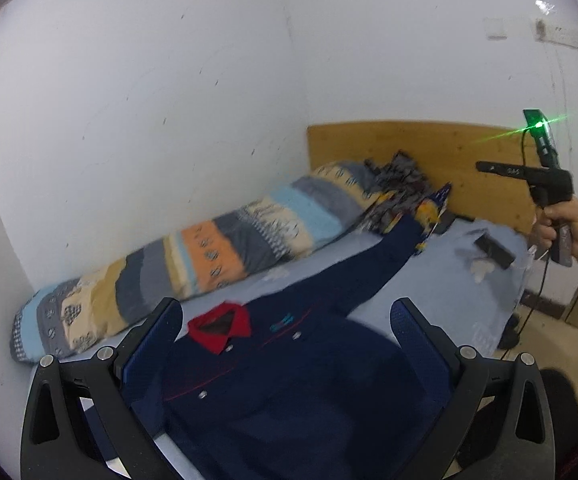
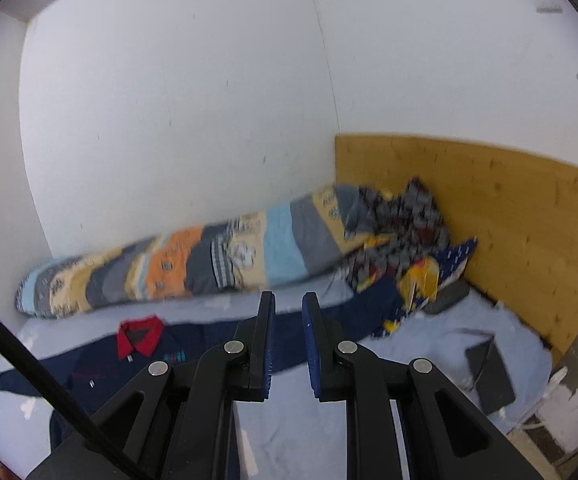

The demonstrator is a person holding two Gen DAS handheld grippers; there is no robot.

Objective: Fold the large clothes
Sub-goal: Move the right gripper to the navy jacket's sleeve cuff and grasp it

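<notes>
The navy shirt [image 1: 289, 380] with red collar [image 1: 219, 326] is lying flat on the light-blue bed sheet [image 1: 441, 292], one sleeve reaching toward the headboard [image 1: 429, 152]. The left gripper [image 1: 289, 344] is hovering spread wide, holding nothing. The right gripper [image 2: 289, 340] is showing a narrow gap, empty. The shirt's lower part is hidden.

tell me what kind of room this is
Most likely a plain bedroom. A bed with a light blue sheet stands against white walls, with a wooden headboard at one end and a rolled patterned quilt along the wall. A navy shirt lies spread on it.
</notes>
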